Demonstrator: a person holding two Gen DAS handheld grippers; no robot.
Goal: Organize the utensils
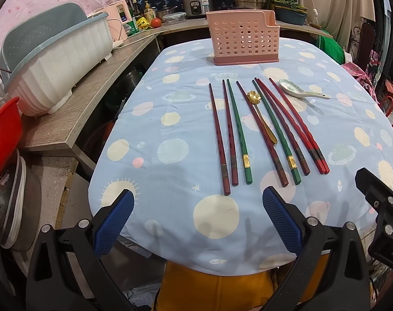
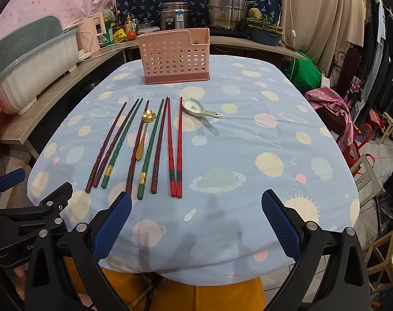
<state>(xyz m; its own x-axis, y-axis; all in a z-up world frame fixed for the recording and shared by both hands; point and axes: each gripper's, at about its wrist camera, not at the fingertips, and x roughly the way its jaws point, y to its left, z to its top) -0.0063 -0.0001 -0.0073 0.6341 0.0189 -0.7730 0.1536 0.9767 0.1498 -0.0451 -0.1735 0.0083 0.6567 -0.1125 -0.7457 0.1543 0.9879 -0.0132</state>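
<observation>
Left wrist view puts your left gripper at the near edge of the table, jaws spread wide apart with nothing between them. Straight ahead of those jaws lie the chopsticks in a loose row, thick ends toward you, with the gold spoon among them. Ahead and to the right of the jaws, just beside the chopstick tips, sits the white spoon. Beyond them all, near the far edge, stands the pink holder, upright.

Your right gripper also hangs at the near edge, jaws wide apart and holding nothing. From it, the chopsticks lie ahead and to the left, and bare cloth stretches ahead and right to the table's rim.
</observation>
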